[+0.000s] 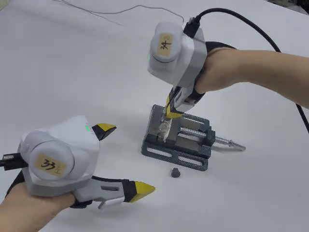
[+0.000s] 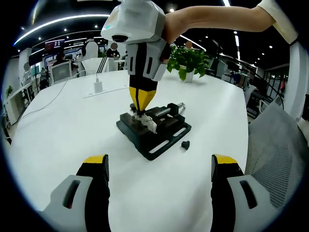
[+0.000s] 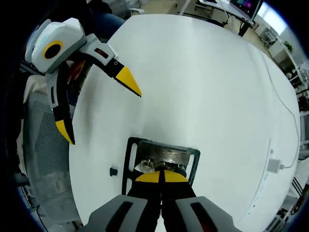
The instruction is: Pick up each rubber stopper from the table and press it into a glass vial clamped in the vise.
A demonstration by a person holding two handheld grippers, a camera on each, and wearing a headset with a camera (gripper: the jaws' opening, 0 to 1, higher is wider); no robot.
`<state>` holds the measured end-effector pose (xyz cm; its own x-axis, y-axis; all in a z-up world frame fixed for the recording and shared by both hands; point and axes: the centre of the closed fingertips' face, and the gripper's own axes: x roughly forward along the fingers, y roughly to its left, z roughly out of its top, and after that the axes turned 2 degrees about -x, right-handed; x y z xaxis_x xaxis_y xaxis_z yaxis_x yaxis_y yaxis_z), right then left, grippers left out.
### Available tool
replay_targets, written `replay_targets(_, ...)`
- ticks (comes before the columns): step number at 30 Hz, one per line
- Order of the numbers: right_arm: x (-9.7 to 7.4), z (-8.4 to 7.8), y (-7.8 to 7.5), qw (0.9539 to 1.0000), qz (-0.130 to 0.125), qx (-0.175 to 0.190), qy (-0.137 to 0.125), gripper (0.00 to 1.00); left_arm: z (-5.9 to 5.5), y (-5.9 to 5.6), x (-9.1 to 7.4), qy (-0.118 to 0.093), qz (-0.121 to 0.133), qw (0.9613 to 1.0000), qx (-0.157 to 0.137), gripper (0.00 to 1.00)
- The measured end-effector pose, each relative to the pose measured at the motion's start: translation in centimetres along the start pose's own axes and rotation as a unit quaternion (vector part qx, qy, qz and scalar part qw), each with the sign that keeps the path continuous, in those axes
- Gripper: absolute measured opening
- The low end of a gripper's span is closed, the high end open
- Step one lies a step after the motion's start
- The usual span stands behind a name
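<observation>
A dark metal vise (image 1: 179,145) sits mid-table with glass vials (image 1: 164,129) clamped in its jaws. My right gripper (image 1: 172,113) points straight down, shut, its yellow tips right over the vials; they hide what lies beneath them. In the right gripper view my right gripper (image 3: 161,177) shows its tips pressed together above the vise (image 3: 161,155). One small black rubber stopper (image 1: 175,172) lies on the table in front of the vise. My left gripper (image 1: 124,159) hovers open at the near left, holding nothing. From the left gripper view, the stopper (image 2: 185,144) lies beside the vise (image 2: 159,131).
The white table (image 1: 72,72) stretches wide around the vise. A thin cable (image 1: 120,9) runs along its far edge. The vise's screw handle (image 1: 231,143) sticks out to the right. A grey mesh chair (image 2: 277,145) stands by the table's edge.
</observation>
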<state>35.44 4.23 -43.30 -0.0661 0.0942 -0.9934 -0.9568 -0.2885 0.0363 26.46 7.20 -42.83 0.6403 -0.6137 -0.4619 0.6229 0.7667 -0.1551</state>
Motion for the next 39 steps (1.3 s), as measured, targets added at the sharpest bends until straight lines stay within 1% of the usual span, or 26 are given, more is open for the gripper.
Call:
replay_targets(1,0.0,0.1,0.2,1.0000,-0.001,0.005,-0.001,0.00,0.2,0.0,-0.1,-0.001,0.001,1.0000,0.002,0.86)
replay_targets(5,-0.1,0.1,0.5,1.0000,-0.001,0.001,0.000,0.00,0.8,0.0,-0.5,-0.006,0.003,1.0000,0.004,0.86)
replay_targets(6,-0.1,0.1,0.5,0.9999,-0.001,0.016,-0.002,0.00,1.0,0.0,-0.6,-0.007,0.004,0.9999,0.006,0.86)
replay_targets(8,-0.2,0.1,0.5,1.0000,-0.003,0.008,-0.001,0.00,1.3,0.0,-0.8,-0.009,0.005,0.9999,0.008,0.86)
replay_targets(10,-0.1,0.0,0.4,0.9999,-0.012,0.011,0.002,0.00,1.6,-0.1,-1.0,-0.012,0.006,0.9998,0.012,0.86)
replay_targets(12,-0.2,0.0,0.5,0.9996,-0.026,-0.008,0.005,0.00,1.8,-0.1,-1.1,-0.011,0.006,0.9998,0.014,0.86)
replay_targets(13,-0.2,0.0,0.5,0.9995,-0.029,-0.009,0.005,0.00,1.8,0.0,-1.2,-0.013,0.007,0.9998,0.016,0.86)
replay_targets(14,-0.1,0.3,0.0,0.9994,-0.034,-0.004,0.006,0.00,1.9,0.1,-1.3,-0.013,0.008,0.9998,0.016,0.86)
replay_targets(15,-0.1,0.4,-0.1,0.9993,-0.037,-0.008,0.005,0.00,1.8,0.1,-1.4,-0.014,0.008,0.9997,0.017,0.86)
replay_targets(16,0.0,0.6,-0.3,0.9992,-0.039,-0.005,0.002,0.00,1.8,0.2,-1.5,-0.014,0.009,0.9997,0.020,0.86)
replay_targets(20,0.1,0.6,-0.4,0.9988,-0.041,0.019,-0.018,0.00,1.9,0.3,-1.8,-0.016,0.011,0.9996,0.023,0.86)
replay_targets(22,0.2,0.7,-0.3,0.9989,-0.040,0.006,-0.023,0.00,1.8,0.4,-1.9,-0.016,0.013,0.9995,0.024,0.86)
replay_targets(32,0.3,0.7,-0.4,0.9989,-0.039,-0.001,-0.026,0.00,1.4,0.6,-2.3,-0.016,0.020,0.9994,0.024,0.86)
replay_targets(34,0.3,0.7,-0.4,0.9988,-0.039,0.005,-0.027,0.00,1.4,0.7,-2.3,-0.015,0.021,0.9994,0.024,0.86)
replay_targets(39,0.1,0.7,-0.2,0.9986,-0.042,0.007,-0.032,0.00,1.5,0.8,-2.5,-0.015,0.023,0.9993,0.023,0.86)
